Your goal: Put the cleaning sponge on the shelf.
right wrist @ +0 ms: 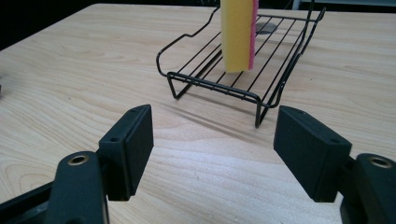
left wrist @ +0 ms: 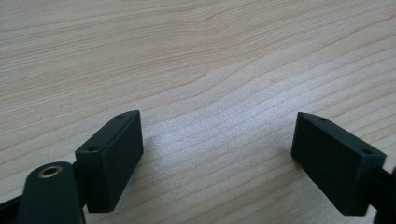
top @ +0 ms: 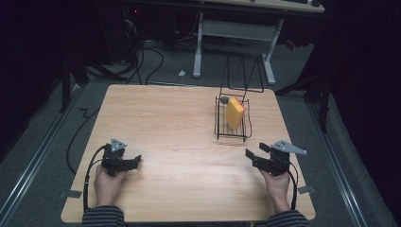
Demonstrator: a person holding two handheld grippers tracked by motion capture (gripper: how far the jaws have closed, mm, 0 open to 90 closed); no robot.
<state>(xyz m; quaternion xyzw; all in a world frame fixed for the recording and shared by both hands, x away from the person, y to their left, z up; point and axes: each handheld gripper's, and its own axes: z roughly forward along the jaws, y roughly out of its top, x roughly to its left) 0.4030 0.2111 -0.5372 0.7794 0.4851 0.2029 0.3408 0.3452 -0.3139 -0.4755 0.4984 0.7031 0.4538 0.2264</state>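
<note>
A yellow sponge (top: 234, 112) with a pink backing stands on edge in a black wire rack (top: 220, 130) right of the table's middle. The right gripper view has the sponge (right wrist: 237, 35) upright on the rack (right wrist: 212, 86) just beyond the jaws. My right gripper (top: 252, 154) rests near the front right, short of the rack, open and holding nothing (right wrist: 213, 147). Close to the front left my left gripper (top: 137, 161) sits low over bare wood, open, its jaws spread wide and nothing between them (left wrist: 217, 151).
The light wooden table (top: 165, 123) carries the rack, with a small dark round thing (top: 224, 100) at its far end. Behind the table stand a white desk frame (top: 234, 33) and loose cables on a grey floor. Black stands flank both sides.
</note>
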